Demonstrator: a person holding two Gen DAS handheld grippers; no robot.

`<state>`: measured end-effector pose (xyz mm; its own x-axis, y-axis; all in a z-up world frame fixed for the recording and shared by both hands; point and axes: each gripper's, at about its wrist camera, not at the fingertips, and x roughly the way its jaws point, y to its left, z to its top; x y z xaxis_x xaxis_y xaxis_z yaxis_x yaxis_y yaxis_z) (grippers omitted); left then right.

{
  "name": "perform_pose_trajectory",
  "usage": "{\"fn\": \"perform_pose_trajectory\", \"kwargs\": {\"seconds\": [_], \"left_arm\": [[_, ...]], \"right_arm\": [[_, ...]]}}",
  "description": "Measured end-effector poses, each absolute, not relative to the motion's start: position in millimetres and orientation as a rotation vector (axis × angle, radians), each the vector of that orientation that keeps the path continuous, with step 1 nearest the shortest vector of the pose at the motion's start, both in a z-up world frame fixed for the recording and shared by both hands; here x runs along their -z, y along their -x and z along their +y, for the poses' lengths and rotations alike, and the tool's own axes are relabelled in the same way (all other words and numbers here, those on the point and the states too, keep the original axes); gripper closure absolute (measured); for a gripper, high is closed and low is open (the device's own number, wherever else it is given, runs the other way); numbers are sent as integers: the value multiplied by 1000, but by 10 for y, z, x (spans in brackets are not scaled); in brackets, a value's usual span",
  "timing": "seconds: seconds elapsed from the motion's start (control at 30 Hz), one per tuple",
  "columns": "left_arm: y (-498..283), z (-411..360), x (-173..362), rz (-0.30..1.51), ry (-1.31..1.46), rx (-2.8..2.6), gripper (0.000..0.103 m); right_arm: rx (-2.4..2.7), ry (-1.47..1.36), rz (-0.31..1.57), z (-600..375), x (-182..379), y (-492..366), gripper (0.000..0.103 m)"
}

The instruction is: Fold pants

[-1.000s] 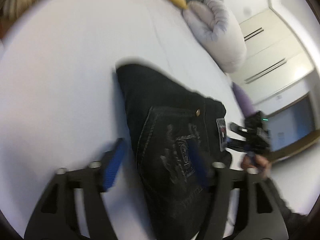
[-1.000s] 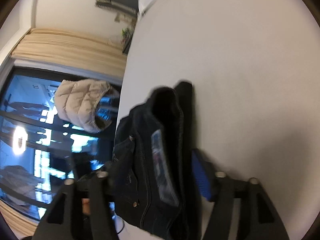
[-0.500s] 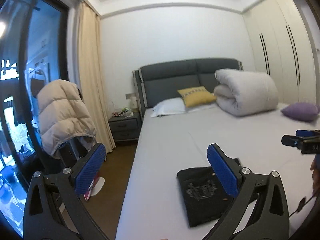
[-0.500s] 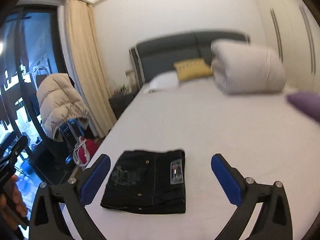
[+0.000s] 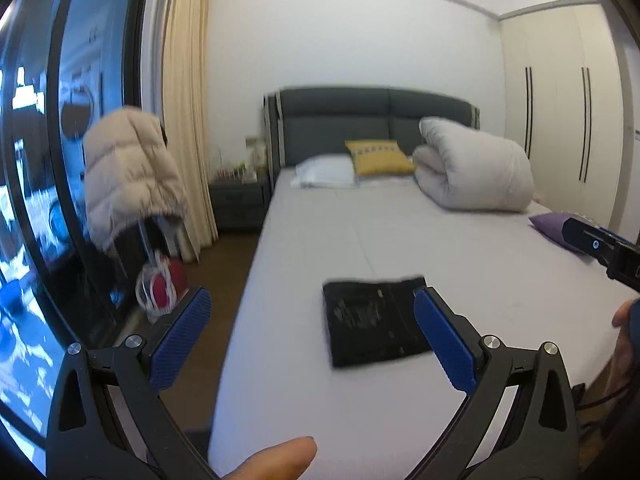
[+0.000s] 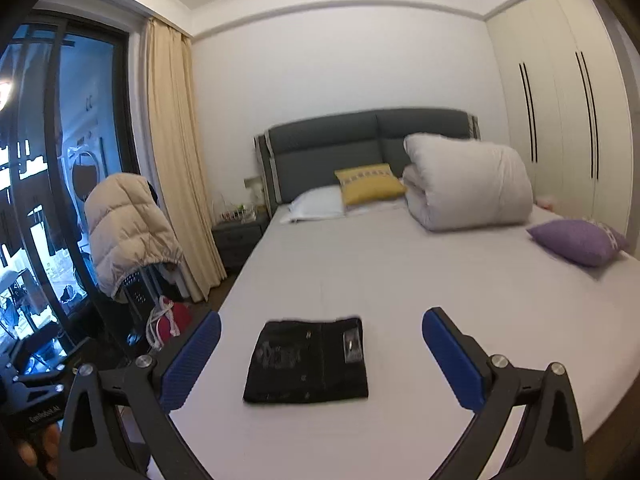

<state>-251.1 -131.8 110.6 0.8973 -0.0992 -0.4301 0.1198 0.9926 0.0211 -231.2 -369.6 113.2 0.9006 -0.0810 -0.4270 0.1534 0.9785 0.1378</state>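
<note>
Pants (image 6: 308, 362), black denim, lie folded into a flat rectangle on the near left part of the bed (image 6: 440, 280), close to its left edge, a pale printed patch and a small label facing up. Left gripper (image 5: 310, 338) raised clear of the bed, jaws spread wide with nothing between them; they have just been opening, and the blue pads (image 5: 180, 340) frame the pants from above without touching. A fingertip (image 5: 276, 462) shows at the bottom of the left view. Right gripper (image 6: 320, 356) likewise released, jaws wide and just opened, empty, well above the pants. In the left view the right gripper's body shows at the far right edge, with part of a hand (image 5: 624, 320) below it. Far end of the bed: grey headboard (image 6: 360, 136), white pillow (image 6: 316, 204), yellow cushion (image 6: 368, 182), rolled white duvet (image 6: 468, 184). Purple cushion (image 6: 576, 240) on the right side of the bed. Wardrobe (image 6: 560, 120) along the right wall. Left of the bed: nightstand (image 6: 236, 236), beige curtain (image 6: 176, 140), dark-framed window (image 6: 60, 160), a pale puffer jacket (image 6: 128, 228) draped over something, a red bag (image 6: 172, 320) on the floor beneath. View edges slightly blurred.
</note>
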Motion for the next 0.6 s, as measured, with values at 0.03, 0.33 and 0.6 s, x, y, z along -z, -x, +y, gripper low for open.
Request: {"fn": "perform_pose_trajectory", "kwargs": {"seconds": [0.03,0.33,0.6], "left_arm": [[2549,-1295,-1102,474,-35,120,0],[2409,-1450,-646,609,-57,117,0],[2038,-1498,-268,700,-49,126,0]], "right_arm": [[121,-181,446,-3687,-1104,2330,0],[130,-155,560,-3482,-780,2401,0],[127,-156,618,-3453,-611,2277,0]]}}
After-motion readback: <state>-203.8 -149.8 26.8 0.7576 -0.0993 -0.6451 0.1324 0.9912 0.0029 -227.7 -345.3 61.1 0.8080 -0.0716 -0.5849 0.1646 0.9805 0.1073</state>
